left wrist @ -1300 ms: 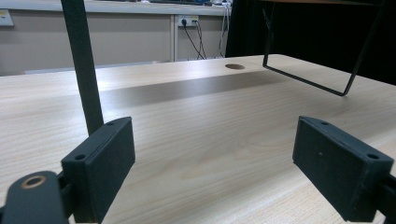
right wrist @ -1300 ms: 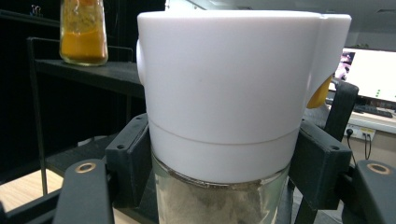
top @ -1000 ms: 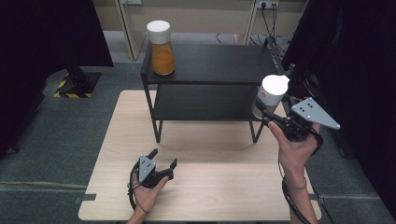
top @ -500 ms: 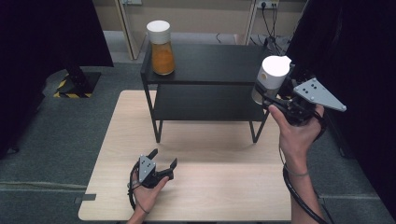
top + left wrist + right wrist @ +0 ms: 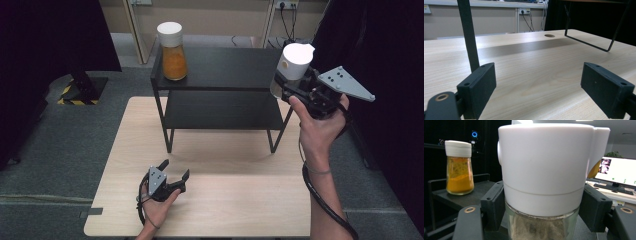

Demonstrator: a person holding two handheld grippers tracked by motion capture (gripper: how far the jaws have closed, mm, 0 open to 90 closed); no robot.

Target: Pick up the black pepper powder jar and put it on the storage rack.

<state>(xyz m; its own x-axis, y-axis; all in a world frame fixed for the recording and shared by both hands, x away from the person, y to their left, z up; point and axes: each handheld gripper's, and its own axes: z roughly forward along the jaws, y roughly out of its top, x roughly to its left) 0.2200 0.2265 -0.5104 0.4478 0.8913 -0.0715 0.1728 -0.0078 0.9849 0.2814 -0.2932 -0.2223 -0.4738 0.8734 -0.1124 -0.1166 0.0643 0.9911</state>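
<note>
My right gripper (image 5: 292,86) is shut on a glass jar with a white cap (image 5: 295,61), held upright in the air at the right end of the black shelf's top (image 5: 225,65). In the right gripper view the jar (image 5: 544,170) sits between both black pads, with brownish contents in the glass below the cap. An orange-filled jar with a white lid (image 5: 172,50) stands on the shelf top's left end, also seen as the orange jar (image 5: 459,167). My left gripper (image 5: 174,170) rests open near the table's front edge, its pads (image 5: 480,87) wide apart over bare wood.
The two-tier black shelf stands on the far half of the light wooden table (image 5: 240,200); one of its legs (image 5: 469,32) rises just ahead of the left gripper. Grey floor surrounds the table, with dark curtains at both sides.
My right gripper has lifted the white-capped jar up and away from the table, to the level of the shelf top's right end. The left gripper has stayed still.
</note>
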